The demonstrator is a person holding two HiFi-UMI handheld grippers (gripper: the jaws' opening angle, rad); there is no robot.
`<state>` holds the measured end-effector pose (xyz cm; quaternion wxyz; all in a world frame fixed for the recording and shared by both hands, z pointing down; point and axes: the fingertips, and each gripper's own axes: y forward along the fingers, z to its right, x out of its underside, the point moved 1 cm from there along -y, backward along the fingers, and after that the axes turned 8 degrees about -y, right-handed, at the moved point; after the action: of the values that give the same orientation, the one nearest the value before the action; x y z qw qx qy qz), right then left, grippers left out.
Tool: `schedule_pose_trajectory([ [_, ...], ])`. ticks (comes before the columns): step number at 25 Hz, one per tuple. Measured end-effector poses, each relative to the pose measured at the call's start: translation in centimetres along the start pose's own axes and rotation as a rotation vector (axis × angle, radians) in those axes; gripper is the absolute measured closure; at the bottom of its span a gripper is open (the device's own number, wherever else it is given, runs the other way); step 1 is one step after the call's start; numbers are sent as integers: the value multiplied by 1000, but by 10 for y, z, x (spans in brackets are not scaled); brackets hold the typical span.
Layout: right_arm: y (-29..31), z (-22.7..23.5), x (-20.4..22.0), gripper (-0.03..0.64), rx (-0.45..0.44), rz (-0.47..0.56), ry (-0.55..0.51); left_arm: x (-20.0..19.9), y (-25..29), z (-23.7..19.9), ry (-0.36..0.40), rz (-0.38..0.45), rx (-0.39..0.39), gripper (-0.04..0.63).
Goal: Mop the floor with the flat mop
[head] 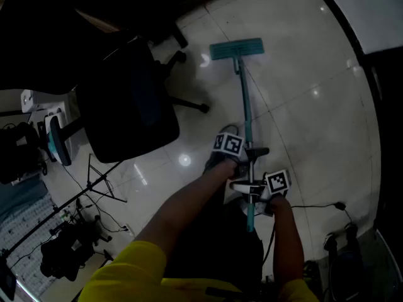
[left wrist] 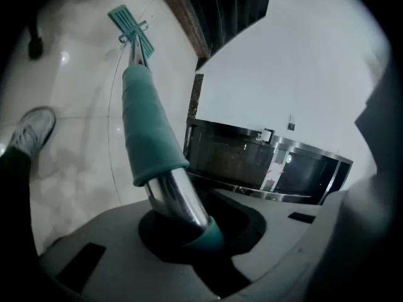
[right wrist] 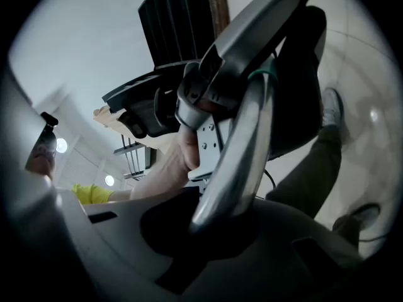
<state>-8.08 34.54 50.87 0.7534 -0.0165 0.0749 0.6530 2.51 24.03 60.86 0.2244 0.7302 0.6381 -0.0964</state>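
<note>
The flat mop has a teal head point(head: 236, 48) lying on the pale tiled floor point(head: 302, 93), ahead of me. Its handle point(head: 245, 115) runs back to my hands, metal with teal sleeves. My left gripper point(head: 242, 158) is shut on the handle, higher toward the head; in the left gripper view the shaft point(left wrist: 173, 194) sits clamped between the grey jaws and the mop head point(left wrist: 131, 28) shows far off. My right gripper point(head: 252, 189) is shut on the handle below it, near the end; the right gripper view shows the metal handle point(right wrist: 236, 162) rising out of the jaws.
A black office chair point(head: 129, 102) stands left of the mop, its wheeled base point(head: 189, 102) close to the handle. Cables and stands point(head: 75, 225) clutter the lower left. A dark wall edge point(head: 371, 68) bounds the right. My shoe point(left wrist: 28, 134) is beside the handle.
</note>
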Motion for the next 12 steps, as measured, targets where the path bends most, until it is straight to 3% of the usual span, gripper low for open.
schedule_pose_trajectory([
  [3,-8,24,-112,588,16,56,40,-115,8,24,26,-41,-108,531],
  [5,-3,24,-185,589,-37,111,14,-181,9,39,81,-81,-197,534],
  [7,6,12,-242,589,-131,188,-15,-228,4,54,110,-119,-230,535],
  [9,13,0,-270,586,-200,244,-36,-250,-2,63,136,-140,-254,534],
  [12,24,-17,-244,586,-231,247,-27,-222,-10,58,116,-146,-244,534],
])
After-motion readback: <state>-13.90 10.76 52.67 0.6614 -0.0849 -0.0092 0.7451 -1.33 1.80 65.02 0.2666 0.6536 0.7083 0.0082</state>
